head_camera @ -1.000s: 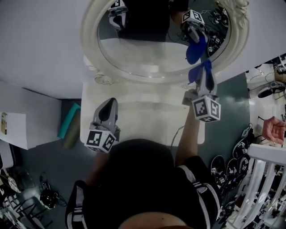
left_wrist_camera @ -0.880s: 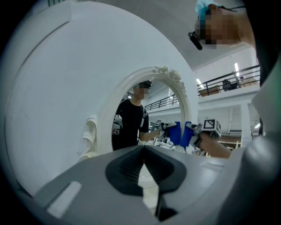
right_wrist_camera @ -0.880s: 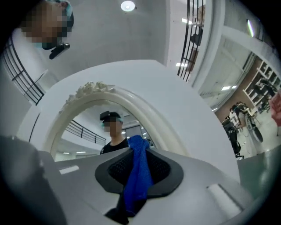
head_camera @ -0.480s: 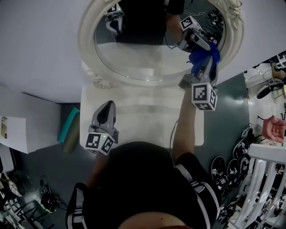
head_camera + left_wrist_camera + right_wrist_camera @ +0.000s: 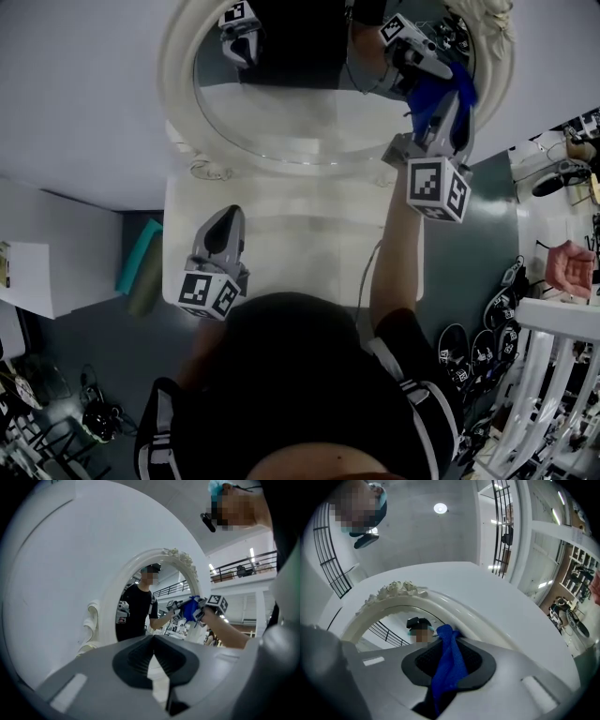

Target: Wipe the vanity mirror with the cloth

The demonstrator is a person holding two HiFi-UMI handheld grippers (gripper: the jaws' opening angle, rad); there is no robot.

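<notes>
Mirror [image 5: 300, 122] wiping is only starting, I judge: right gripper [image 5: 448, 117] is pinching the blue cloth [image 5: 452, 86] at the glass's right edge; left gripper [image 5: 223, 225], jaws together and empty, is hovering above the tabletop [image 5: 300, 248].

a big indoor hall fitted out as a test lab
dark metal balcony railings [image 5: 243, 569] on an upper level, a bare grey concrete ceiling [image 5: 417, 536] with a round white lamp [image 5: 440, 508], open shelving stacked with equipment [image 5: 581, 590], and black marker-tagged devices [image 5: 461, 349] strewn over the dark grey floor [image 5: 103, 356].
</notes>
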